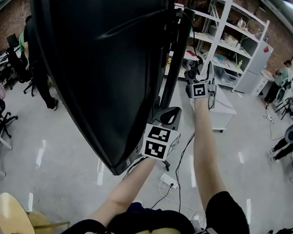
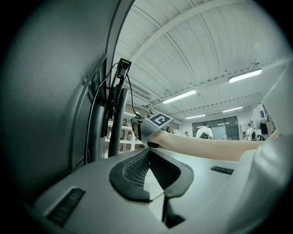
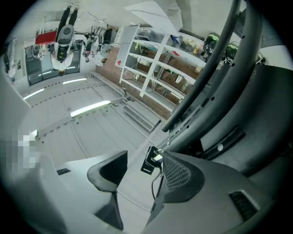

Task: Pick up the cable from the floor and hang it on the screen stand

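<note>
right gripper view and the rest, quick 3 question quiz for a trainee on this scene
1. True or false: the left claw is shut and empty.
2. The right claw is: A) open, with the cable plug beside one pad; B) shut on the cable plug; C) shut and empty.
3. Fill in: in the head view, the ____ claw reaches higher up the screen stand.
Key: 1 true; 2 A; 3 right.

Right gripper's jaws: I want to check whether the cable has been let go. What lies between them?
In the right gripper view, the cable's plug end lies between the parted jaws, close to the jaw on the picture's right and clear of the other.
</note>
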A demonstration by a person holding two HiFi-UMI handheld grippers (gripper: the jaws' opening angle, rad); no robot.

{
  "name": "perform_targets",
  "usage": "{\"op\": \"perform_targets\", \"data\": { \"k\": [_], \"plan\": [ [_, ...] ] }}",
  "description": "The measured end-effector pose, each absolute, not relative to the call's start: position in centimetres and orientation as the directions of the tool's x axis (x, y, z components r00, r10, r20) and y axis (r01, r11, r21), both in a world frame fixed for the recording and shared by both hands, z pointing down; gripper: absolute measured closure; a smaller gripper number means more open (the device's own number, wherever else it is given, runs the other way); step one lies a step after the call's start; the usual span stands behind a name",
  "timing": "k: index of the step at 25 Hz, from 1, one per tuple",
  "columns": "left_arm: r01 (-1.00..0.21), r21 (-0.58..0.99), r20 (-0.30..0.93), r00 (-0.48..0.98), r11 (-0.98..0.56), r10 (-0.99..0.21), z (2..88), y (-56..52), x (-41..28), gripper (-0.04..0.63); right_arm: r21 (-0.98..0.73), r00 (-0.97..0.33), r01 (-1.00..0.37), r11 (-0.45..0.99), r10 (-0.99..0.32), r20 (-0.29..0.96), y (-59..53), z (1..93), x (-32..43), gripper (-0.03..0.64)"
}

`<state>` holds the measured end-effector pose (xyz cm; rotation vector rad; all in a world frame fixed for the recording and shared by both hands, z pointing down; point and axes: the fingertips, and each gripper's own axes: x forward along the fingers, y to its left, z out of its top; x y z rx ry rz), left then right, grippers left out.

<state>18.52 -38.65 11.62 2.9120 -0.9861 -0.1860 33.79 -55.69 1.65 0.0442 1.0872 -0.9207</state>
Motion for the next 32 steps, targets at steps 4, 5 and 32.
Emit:
{"op": "perform_targets", "data": {
  "k": [4, 5, 32],
  "plan": [
    [-0.602, 0.101, -0.087, 0.787, -0.792, -0.61, 12.0, -38.7, 18.5, 0.588, -0.391, 0.102, 0.673, 0.627, -0.603, -0.791, -55.2, 2.3, 33.3, 0.353],
    [-0.602, 0.102, -0.086, 0.787, -0.792, -0.61, 12.0, -38.6, 18.5, 0.588, -0.404, 0.084, 0.677, 0.615, -0.61, -0.788, -55.2, 2.6, 33.0, 0.35],
    [-0.579, 0.094, -0.103, 0.804, -0.81, -0.586, 12.5, -32.7, 18.1, 0.588, -0.653, -0.2, -0.52, 0.55, -0.822, -0.533, -37.2, 9.8, 33.6, 0.488]
  ]
}}
